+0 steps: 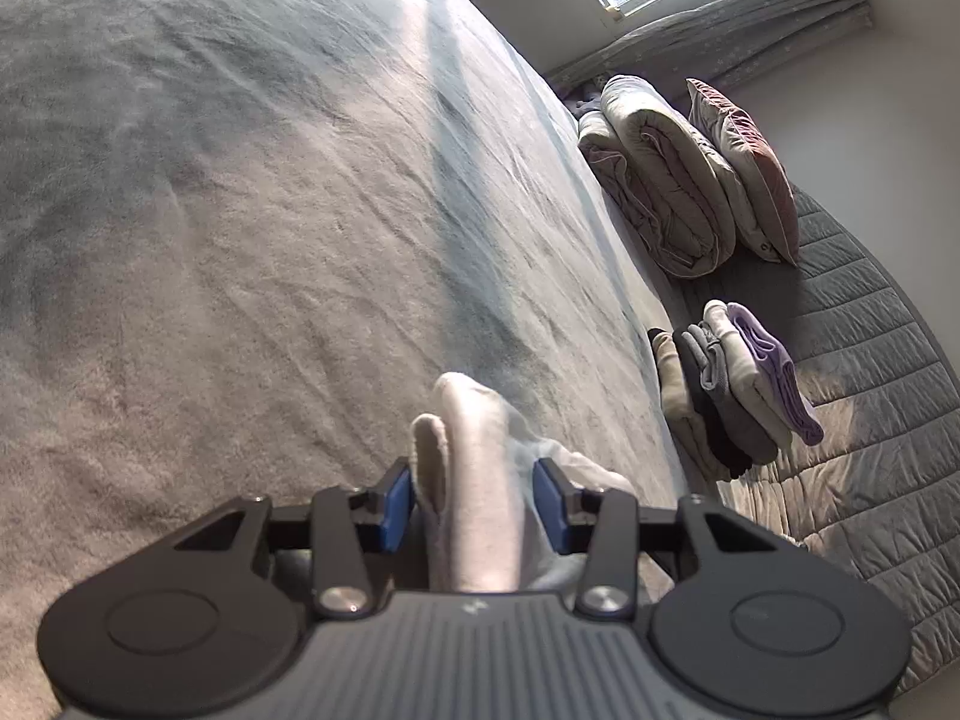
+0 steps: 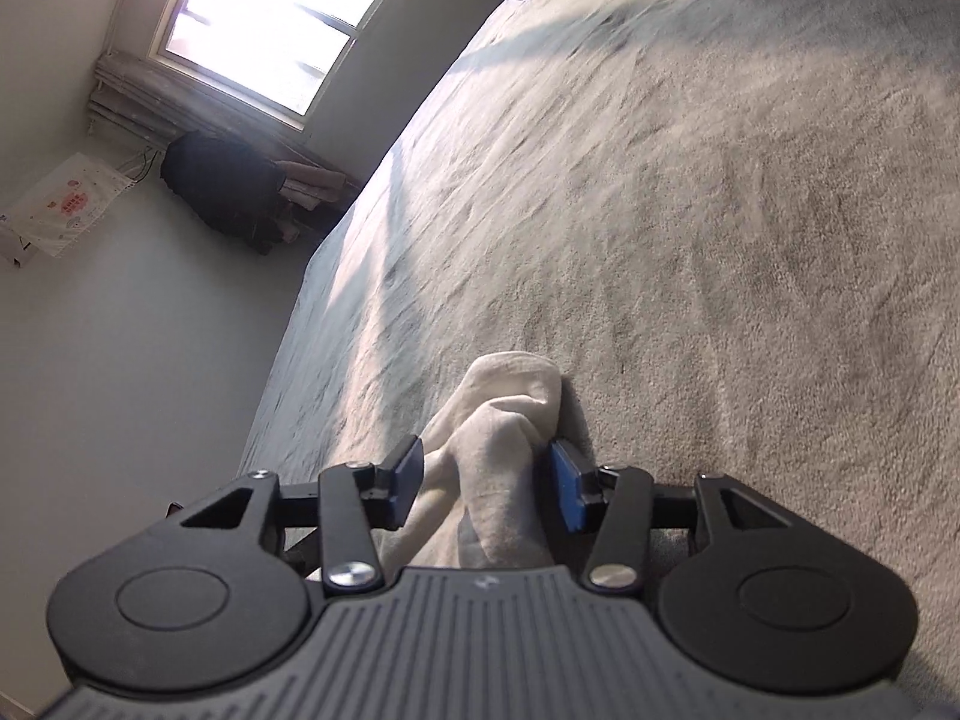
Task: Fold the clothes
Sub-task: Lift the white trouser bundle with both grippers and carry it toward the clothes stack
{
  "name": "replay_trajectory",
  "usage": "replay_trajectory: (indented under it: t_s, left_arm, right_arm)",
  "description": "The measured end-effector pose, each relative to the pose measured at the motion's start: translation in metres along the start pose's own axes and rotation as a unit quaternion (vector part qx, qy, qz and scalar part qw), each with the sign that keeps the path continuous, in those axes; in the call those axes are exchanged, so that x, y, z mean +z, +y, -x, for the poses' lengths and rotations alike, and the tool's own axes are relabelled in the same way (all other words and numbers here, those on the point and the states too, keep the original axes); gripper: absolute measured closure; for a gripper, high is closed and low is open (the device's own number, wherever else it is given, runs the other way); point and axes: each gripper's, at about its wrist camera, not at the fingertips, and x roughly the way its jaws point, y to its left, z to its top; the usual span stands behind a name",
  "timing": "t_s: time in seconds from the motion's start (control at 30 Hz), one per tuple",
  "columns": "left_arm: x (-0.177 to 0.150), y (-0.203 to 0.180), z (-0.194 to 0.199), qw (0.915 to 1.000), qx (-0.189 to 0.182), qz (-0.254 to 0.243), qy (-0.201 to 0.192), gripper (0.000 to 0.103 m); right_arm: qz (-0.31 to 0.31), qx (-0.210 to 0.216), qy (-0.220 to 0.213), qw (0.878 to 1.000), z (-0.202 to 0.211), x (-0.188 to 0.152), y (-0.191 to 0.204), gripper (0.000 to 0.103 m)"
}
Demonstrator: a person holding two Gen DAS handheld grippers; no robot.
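Note:
A cream-white fleecy garment (image 1: 480,468) is bunched between the blue pads of my left gripper (image 1: 474,501), which is shut on its thick fold just above the grey bed cover (image 1: 240,210). In the right wrist view another bunched part of the same cream garment (image 2: 498,450) sits between the blue pads of my right gripper (image 2: 489,480), which is shut on it. The rest of the garment hangs below the grippers, hidden from both views.
A stack of folded clothes (image 1: 732,384), cream, black, grey and lilac, stands on the quilted part of the bed at the right. A rolled duvet (image 1: 660,180) and a pillow (image 1: 750,174) lie beyond it. A dark bag (image 2: 222,186) sits under the window (image 2: 270,30).

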Motion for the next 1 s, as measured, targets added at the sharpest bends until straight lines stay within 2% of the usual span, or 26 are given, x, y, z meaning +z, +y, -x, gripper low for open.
replay_trajectory:
  t_s: [0.07, 0.1, 0.2, 0.33, 0.47, 0.63, 0.73, 0.77, 0.83, 0.87, 0.9, 0.93, 1.0]
  left_arm:
    - [-0.004, -0.001, 0.000, 0.9999, -0.002, 0.009, -0.011, 0.085]
    - [-0.005, -0.002, 0.001, 0.9998, -0.006, 0.013, -0.017, 0.086]
    - [-0.009, -0.010, 0.010, 0.9985, -0.023, 0.010, -0.049, 0.087]
    - [-0.012, -0.043, 0.024, 0.9934, -0.036, -0.049, -0.097, 0.087]
    - [-0.008, -0.079, 0.026, 0.9873, -0.059, -0.082, -0.123, 0.087]
    - [0.001, -0.133, 0.007, 0.9813, -0.092, -0.114, -0.125, 0.088]
    - [0.009, -0.148, -0.009, 0.9838, -0.073, -0.112, -0.119, 0.088]
    - [0.012, -0.150, -0.014, 0.9851, -0.070, -0.106, -0.116, 0.088]
    - [0.017, -0.145, -0.015, 0.9859, -0.056, -0.105, -0.118, 0.088]
    - [0.019, -0.143, -0.015, 0.9863, -0.049, -0.104, -0.118, 0.088]
    - [0.022, -0.139, -0.015, 0.9874, -0.039, -0.098, -0.118, 0.088]
    - [0.025, -0.133, -0.014, 0.9888, -0.028, -0.087, -0.118, 0.088]
    - [0.034, -0.118, -0.013, 0.9911, -0.003, -0.065, -0.116, 0.088]
  right_arm:
    - [0.033, -0.009, -0.007, 0.999, -0.006, -0.005, 0.006, 0.071]
    - [0.049, -0.014, -0.012, 0.999, -0.007, -0.008, 0.009, 0.075]
    - [0.070, -0.006, -0.030, 0.997, -0.004, -0.012, 0.018, 0.080]
    - [0.095, 0.015, -0.072, 0.993, 0.011, -0.005, 0.034, 0.082]
    - [0.130, 0.027, -0.118, 0.984, 0.038, 0.015, 0.053, 0.087]
    - [0.158, 0.041, -0.173, 0.971, 0.075, 0.057, 0.070, 0.090]
    - [0.167, 0.011, -0.161, 0.973, 0.080, 0.078, 0.066, 0.090]
    - [0.162, 0.001, -0.148, 0.976, 0.079, 0.083, 0.059, 0.083]
    - [0.144, -0.012, -0.128, 0.981, 0.077, 0.087, 0.045, 0.082]
    - [0.130, -0.014, -0.122, 0.984, 0.076, 0.086, 0.038, 0.071]
    - [0.116, -0.015, -0.115, 0.986, 0.075, 0.084, 0.030, 0.052]
    - [0.102, -0.015, -0.110, 0.989, 0.072, 0.080, 0.024, 0.047]
    - [0.078, -0.016, -0.092, 0.993, 0.061, 0.074, 0.017, 0.046]
